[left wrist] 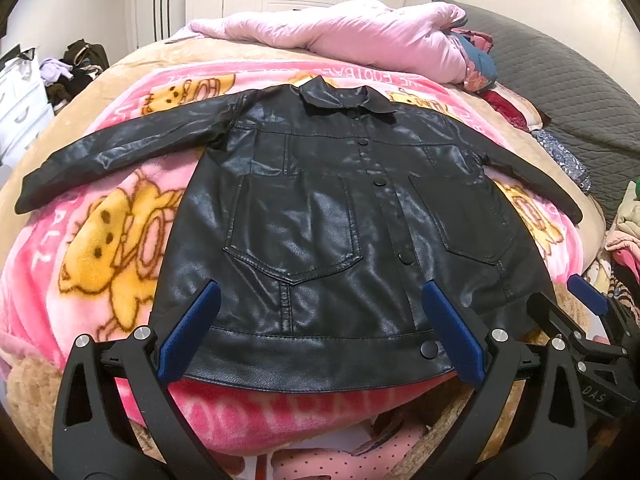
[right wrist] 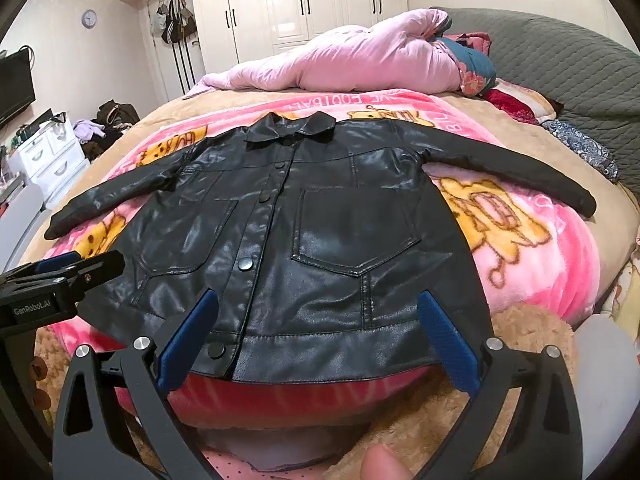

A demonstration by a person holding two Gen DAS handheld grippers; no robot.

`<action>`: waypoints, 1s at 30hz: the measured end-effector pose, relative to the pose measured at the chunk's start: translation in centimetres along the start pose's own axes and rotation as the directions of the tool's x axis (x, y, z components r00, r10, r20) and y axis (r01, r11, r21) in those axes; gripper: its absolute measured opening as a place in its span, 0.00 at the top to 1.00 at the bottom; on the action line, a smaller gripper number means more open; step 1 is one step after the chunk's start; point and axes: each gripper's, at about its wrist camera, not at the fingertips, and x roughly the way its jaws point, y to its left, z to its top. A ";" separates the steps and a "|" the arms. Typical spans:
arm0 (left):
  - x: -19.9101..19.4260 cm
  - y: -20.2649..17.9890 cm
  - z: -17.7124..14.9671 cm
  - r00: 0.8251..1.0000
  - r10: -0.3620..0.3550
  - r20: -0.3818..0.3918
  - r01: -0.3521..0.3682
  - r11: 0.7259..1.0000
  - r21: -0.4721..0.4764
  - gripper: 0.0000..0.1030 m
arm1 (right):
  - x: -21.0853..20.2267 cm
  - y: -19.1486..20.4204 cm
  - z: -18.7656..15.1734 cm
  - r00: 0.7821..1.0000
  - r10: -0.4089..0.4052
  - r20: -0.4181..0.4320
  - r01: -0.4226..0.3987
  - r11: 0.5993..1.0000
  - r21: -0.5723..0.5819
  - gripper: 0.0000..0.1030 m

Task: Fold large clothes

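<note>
The jacket (left wrist: 320, 208) lies flat, buttoned, mid-frame on the bed (left wrist: 168, 52); both grippers (left wrist: 320, 332) (right wrist: 320, 336) hang spread and empty at its hem, so pinch each hem corner squarely.

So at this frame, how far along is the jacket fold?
Done: the black jacket lies flat, front up and snapped shut, on the pink blanket, both sleeves spread out. In hand: nothing; the left tool and right tool hover open over the hem, gripping nothing. Left: every fold, since neither sleeves nor body are turned in yet.
</note>
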 end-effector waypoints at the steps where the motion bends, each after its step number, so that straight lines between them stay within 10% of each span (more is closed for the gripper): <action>1: 0.0 0.0 0.0 1.000 0.000 -0.001 0.000 1.000 0.001 0.08 | 0.0 0.0 0.0 1.000 0.000 0.000 0.000 1.000 -0.002 0.04; 30: -0.3 -0.2 -0.1 1.000 0.000 0.010 0.000 1.000 0.008 0.08 | -0.6 -0.4 0.3 1.000 -0.015 0.021 0.015 1.000 0.020 0.04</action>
